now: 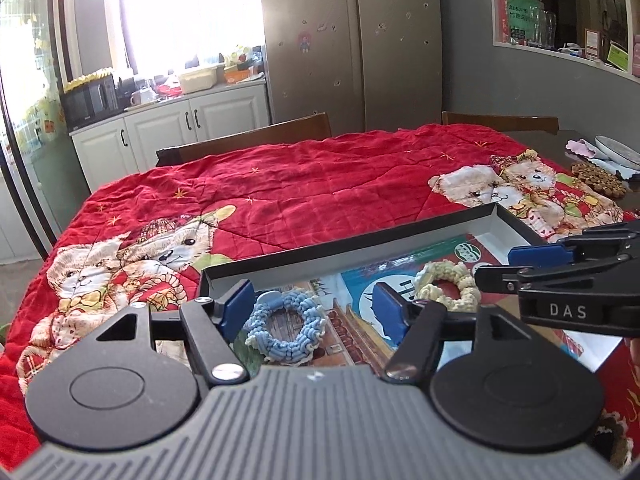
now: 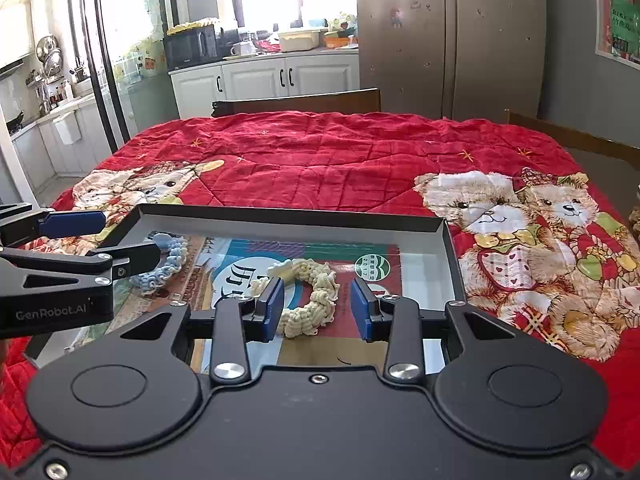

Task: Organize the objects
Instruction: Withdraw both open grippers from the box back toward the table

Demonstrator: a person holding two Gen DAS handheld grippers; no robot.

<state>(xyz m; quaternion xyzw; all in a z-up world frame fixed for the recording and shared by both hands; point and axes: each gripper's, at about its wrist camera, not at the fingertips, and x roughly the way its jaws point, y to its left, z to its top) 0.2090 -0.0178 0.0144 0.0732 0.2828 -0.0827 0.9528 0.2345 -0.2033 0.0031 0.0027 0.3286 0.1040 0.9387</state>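
1. Red quilt (image 1: 304, 184) with teddy-bear prints covers the table; wrinkled; bear pairs printed near both the left and right sides; wooden chair backs (image 1: 256, 136) behind its far edge.
2. Shallow black-walled tray (image 2: 292, 216) sits on the quilt near the front edge; floor is pale, with a printed colour sheet (image 2: 248, 264) lying flat in it; both rope rings rest on that sheet.
3. Left gripper (image 1: 312, 312): jaws wide apart, blue pads either side of the blue ring but clear of it; nothing held; seen from the right wrist view it enters from the left at (image 2: 116, 240), pointing across the tray's left end.
4. Right gripper (image 2: 316, 308): jaws part open, narrower than the left; cream ring lies between the pads; left pad looks close to or against the rope, right pad stands off with a visible gap; not clamped, holding nothing; in the left wrist view it comes in from the right at (image 1: 516, 264).
5. Blue rope ring (image 1: 284, 328): light-blue knotted loop with some cream strands; flat on the sheet at the tray's left part; apart from the cream one.
6. Cream rope ring (image 2: 312, 296): off-white knotted loop; flat on the sheet around tray centre, to the right of the blue ring.
7. Far right table edge: brown woven trivet (image 1: 598, 178) and a pale dish (image 1: 618, 152) on bare table beyond the quilt.
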